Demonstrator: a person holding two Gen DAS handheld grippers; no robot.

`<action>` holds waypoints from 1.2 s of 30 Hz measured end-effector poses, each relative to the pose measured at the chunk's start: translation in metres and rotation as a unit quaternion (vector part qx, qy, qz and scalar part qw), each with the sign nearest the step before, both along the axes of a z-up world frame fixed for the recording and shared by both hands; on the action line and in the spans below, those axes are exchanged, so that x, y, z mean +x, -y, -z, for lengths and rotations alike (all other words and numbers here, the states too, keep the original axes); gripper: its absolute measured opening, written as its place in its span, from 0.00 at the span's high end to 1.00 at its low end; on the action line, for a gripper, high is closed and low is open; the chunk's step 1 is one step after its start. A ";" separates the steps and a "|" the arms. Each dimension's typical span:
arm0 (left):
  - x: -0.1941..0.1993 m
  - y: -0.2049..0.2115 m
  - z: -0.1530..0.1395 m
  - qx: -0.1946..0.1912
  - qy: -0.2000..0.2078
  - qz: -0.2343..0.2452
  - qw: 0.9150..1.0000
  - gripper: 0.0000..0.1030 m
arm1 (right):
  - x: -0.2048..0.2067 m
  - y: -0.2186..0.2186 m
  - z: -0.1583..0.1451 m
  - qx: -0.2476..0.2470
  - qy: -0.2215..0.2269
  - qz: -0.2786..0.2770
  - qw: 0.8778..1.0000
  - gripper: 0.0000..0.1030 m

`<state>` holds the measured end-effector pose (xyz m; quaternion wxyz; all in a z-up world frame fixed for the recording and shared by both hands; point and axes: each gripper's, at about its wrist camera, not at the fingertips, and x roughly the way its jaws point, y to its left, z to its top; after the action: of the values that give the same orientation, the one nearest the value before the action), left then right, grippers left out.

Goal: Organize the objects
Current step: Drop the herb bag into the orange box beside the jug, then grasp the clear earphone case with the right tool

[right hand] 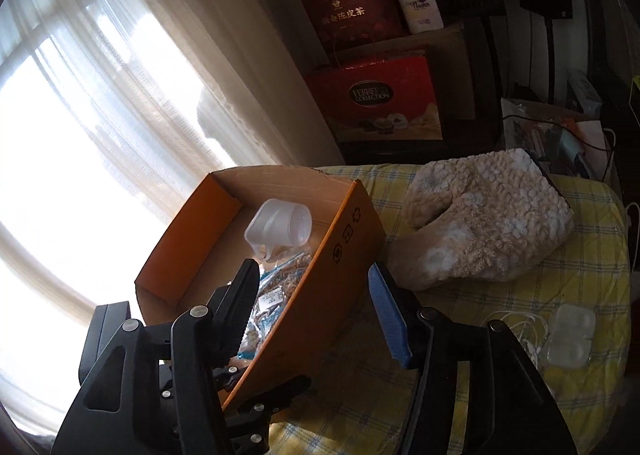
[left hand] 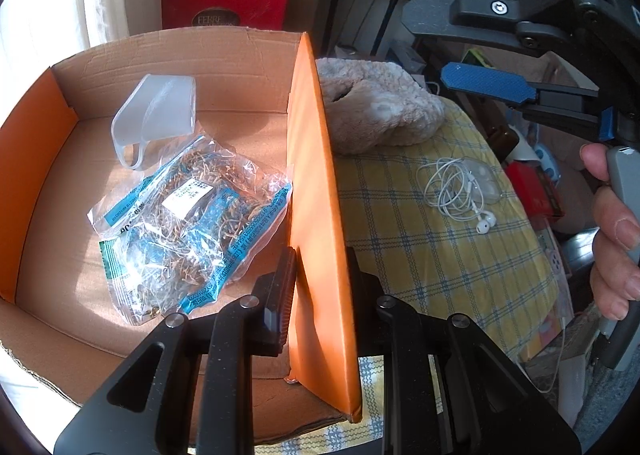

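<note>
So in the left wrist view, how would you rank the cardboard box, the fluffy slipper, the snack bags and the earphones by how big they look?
1. Cardboard box, by far the largest.
2. Snack bags and fluffy slipper look about alike; the bags lie nearer the camera and the box wall hides part of the slipper, so I won't rank them.
3. Earphones, smallest.

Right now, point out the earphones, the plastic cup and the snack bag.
earphones (left hand: 460, 191), left wrist view, on the coiled cable.
plastic cup (left hand: 158, 111), left wrist view, on its frosted side.
snack bag (left hand: 192, 223), left wrist view, on its clear middle.

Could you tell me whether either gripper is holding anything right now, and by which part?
The left gripper is clamped on the cardboard box, gripping its orange right side wall near the front corner. The right gripper is open, holding nothing.
</note>
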<state>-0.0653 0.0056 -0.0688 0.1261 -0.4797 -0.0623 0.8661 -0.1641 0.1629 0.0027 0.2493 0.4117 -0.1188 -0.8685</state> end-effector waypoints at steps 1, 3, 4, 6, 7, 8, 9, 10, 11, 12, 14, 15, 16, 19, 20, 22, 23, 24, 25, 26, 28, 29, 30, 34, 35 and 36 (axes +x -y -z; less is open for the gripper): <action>-0.001 -0.002 0.002 -0.001 0.001 0.000 1.000 0.81 | 0.000 -0.007 -0.001 0.002 0.003 0.010 1.000 0.37; -0.003 -0.005 0.004 -0.002 0.003 0.000 1.000 0.80 | 0.001 -0.024 -0.001 0.009 0.015 0.038 0.999 0.32; -0.003 -0.005 0.004 -0.002 0.004 0.000 1.000 0.79 | 0.001 -0.032 -0.001 0.012 0.018 0.049 0.999 0.31; -0.004 -0.007 0.004 -0.003 0.005 0.001 1.000 0.78 | 0.003 -0.049 -0.001 0.015 0.019 0.069 0.997 0.27; -0.004 -0.007 0.004 -0.003 0.005 0.001 1.000 0.78 | 0.004 -0.057 -0.001 0.018 0.019 0.079 0.997 0.26; -0.004 -0.007 0.004 -0.002 0.006 0.001 1.000 0.78 | 0.005 -0.065 0.000 0.019 0.020 0.089 0.996 0.26; -0.004 -0.007 0.004 -0.002 0.006 0.001 1.000 0.78 | 0.006 -0.072 0.001 0.020 0.021 0.097 0.995 0.26; -0.005 -0.007 0.004 -0.003 0.006 0.001 1.000 0.78 | 0.008 -0.079 0.002 0.021 0.021 0.105 0.994 0.26; -0.005 -0.006 0.004 -0.003 0.007 0.002 1.000 0.78 | 0.009 -0.086 0.002 0.024 0.022 0.113 0.993 0.26; -0.005 -0.006 0.004 -0.004 0.007 0.002 1.000 0.78 | 0.010 -0.092 0.004 0.029 0.023 0.121 0.992 0.26; -0.005 -0.005 0.004 -0.005 0.009 0.002 1.000 0.78 | 0.014 -0.102 0.007 0.041 0.023 0.136 0.990 0.26; -0.005 -0.005 0.004 -0.005 0.010 0.002 1.000 0.78 | 0.016 -0.107 0.008 0.048 0.023 0.144 0.988 0.26; -0.005 -0.005 0.004 -0.006 0.010 0.002 1.000 0.78 | 0.017 -0.112 0.010 0.055 0.024 0.151 0.987 0.26; -0.005 -0.007 0.005 -0.009 0.011 0.003 1.000 0.78 | 0.019 -0.123 0.018 0.075 0.030 0.169 0.982 0.26; -0.005 -0.007 0.006 -0.009 0.011 0.003 1.000 0.78 | 0.020 -0.127 0.021 0.082 0.033 0.175 0.981 0.26; -0.006 -0.008 0.006 -0.011 0.012 0.003 1.000 0.78 | 0.020 -0.132 0.028 0.095 0.038 0.185 0.977 0.26; -0.005 -0.007 0.006 -0.011 0.012 0.004 1.000 0.78 | 0.018 -0.133 0.031 0.102 0.041 0.191 0.975 0.26; -0.005 -0.007 0.005 -0.011 0.012 0.004 1.000 0.78 | 0.018 -0.136 0.035 0.111 0.044 0.196 0.973 0.26; -0.005 -0.007 0.005 -0.011 0.012 0.004 1.000 0.78 | 0.017 -0.138 0.039 0.120 0.047 0.200 0.971 0.26; -0.005 -0.007 0.005 -0.012 0.012 0.004 1.000 0.78 | 0.016 -0.139 0.043 0.128 0.051 0.205 0.969 0.26; -0.005 -0.007 0.005 -0.013 0.013 0.005 1.000 0.78 | 0.013 -0.143 0.052 0.142 0.061 0.212 0.965 0.26; -0.005 -0.008 0.005 -0.014 0.013 0.005 1.000 0.78 | 0.011 -0.144 0.056 0.148 0.065 0.216 0.963 0.26; -0.005 -0.008 0.005 -0.015 0.013 0.006 1.000 0.78 | 0.010 -0.145 0.060 0.153 0.068 0.220 0.961 0.26; -0.005 -0.009 0.006 -0.017 0.014 0.007 1.000 0.78 | 0.004 -0.151 0.075 0.171 0.082 0.230 0.955 0.27; -0.006 -0.009 0.006 -0.017 0.014 0.007 1.000 0.78 | 0.002 -0.153 0.078 0.174 0.086 0.231 0.954 0.29; -0.006 -0.009 0.006 -0.017 0.014 0.007 1.000 0.78 | 0.000 -0.153 0.082 0.175 0.091 0.232 0.952 0.33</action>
<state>-0.0708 0.0150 -0.0745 0.1227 -0.4941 -0.0458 0.8595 -0.1643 0.3159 -0.0788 -0.0471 0.4873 -0.0794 -0.8683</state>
